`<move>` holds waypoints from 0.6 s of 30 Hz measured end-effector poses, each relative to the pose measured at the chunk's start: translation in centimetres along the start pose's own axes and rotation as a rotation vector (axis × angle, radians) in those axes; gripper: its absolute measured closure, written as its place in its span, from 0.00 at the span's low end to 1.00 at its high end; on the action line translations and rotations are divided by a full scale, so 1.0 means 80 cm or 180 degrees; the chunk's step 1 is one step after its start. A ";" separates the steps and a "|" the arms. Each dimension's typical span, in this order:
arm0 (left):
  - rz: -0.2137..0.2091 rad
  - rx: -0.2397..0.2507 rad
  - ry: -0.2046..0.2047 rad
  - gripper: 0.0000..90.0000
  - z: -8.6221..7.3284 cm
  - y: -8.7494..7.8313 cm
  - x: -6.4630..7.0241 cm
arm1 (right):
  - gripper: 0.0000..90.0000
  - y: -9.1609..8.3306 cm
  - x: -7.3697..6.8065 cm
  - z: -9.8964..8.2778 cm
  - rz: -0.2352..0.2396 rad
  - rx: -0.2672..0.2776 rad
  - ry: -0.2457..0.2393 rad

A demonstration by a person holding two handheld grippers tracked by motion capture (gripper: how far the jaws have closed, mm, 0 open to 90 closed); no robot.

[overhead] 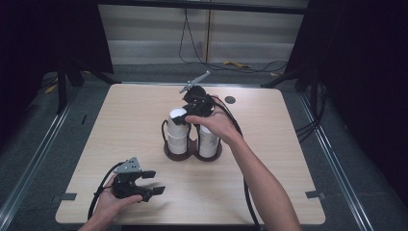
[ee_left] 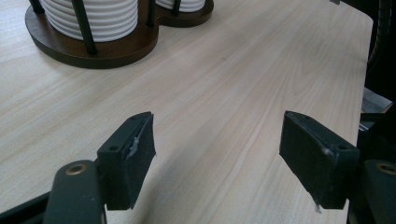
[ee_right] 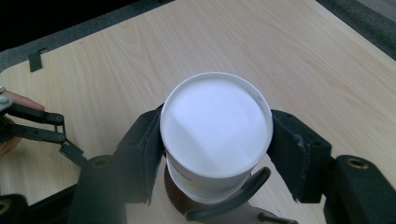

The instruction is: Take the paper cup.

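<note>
Right gripper (ee_right: 215, 154) clamping inverted white paper cup (ee_right: 215, 125) atop left stack in dark wooden two-ring cup holder (overhead: 192, 153), table centre. Left gripper (overhead: 146, 185) idling at seven o'clock, jaws spread, empty. Judged step: lifting top cup; next calling for straight upward pull clear of rods.

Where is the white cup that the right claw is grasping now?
In the high view the white cup sits upside down atop the left stack in the dark wooden holder at the table's middle, with the right claw closed on its sides.
</note>
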State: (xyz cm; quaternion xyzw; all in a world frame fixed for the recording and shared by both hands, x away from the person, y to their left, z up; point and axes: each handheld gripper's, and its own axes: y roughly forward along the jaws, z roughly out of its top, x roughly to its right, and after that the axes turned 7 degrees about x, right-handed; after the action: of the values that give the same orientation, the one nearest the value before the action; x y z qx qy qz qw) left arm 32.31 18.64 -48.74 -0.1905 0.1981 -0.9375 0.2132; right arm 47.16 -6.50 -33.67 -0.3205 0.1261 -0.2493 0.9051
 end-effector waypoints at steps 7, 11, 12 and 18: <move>-0.0001 -0.0010 -0.0001 0.29 0.000 0.002 0.000 | 0.42 -0.010 -0.001 0.002 -0.0027 0.0073 0.0013; 0.0007 -0.0009 -0.0011 0.29 0.000 0.002 0.000 | 0.42 -0.018 -0.001 0.003 -0.0031 0.0142 0.0048; 0.0011 -0.0010 -0.0004 0.29 0.000 0.002 -0.001 | 0.42 -0.020 0.000 0.004 -0.0036 0.0152 0.0048; 0.0031 0.0026 0.0001 0.29 0.000 0.001 -0.001 | 0.42 -0.028 -0.003 0.005 -0.0032 0.0209 0.0028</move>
State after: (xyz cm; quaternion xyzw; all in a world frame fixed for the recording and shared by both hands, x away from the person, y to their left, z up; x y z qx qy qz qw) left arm 32.38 18.59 -48.76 -0.1886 0.1953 -0.9373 0.2186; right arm 46.33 -7.66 -31.93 -0.2903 0.1203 -0.2593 0.9133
